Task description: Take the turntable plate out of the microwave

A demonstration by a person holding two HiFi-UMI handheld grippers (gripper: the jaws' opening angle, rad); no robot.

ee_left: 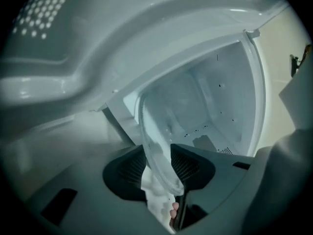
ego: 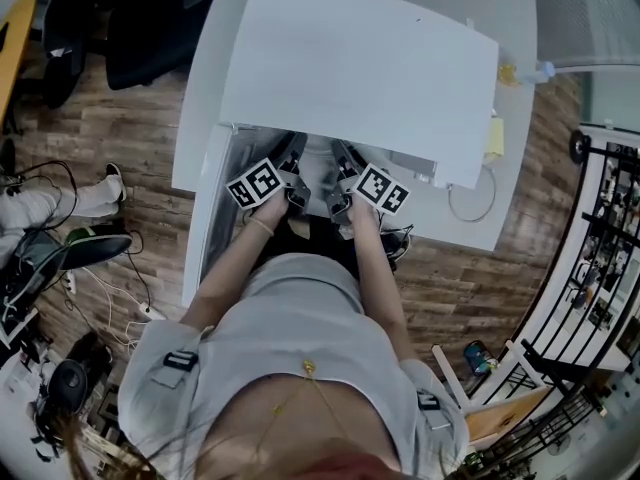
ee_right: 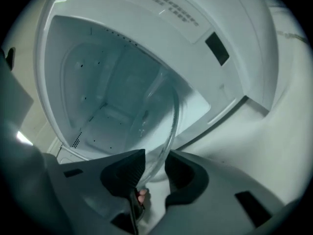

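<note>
The glass turntable plate (ee_left: 157,141) looks lifted off its seat and sits right at the open mouth of the microwave (ego: 350,68), with bare cavity showing behind it. The left gripper (ee_left: 159,166) and right gripper (ee_right: 155,173) each have jaws closed partway, pinching the rim (one at either side). I'd say what's left is drawing it clear and setting it on the worktop (ego: 505,13).

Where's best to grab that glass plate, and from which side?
Its thin rim, from the open front of the microwave, opposite sides, as the left gripper and right gripper pinch it. The turntable plate is wide, flat; only its edge fits the jaws.
</note>
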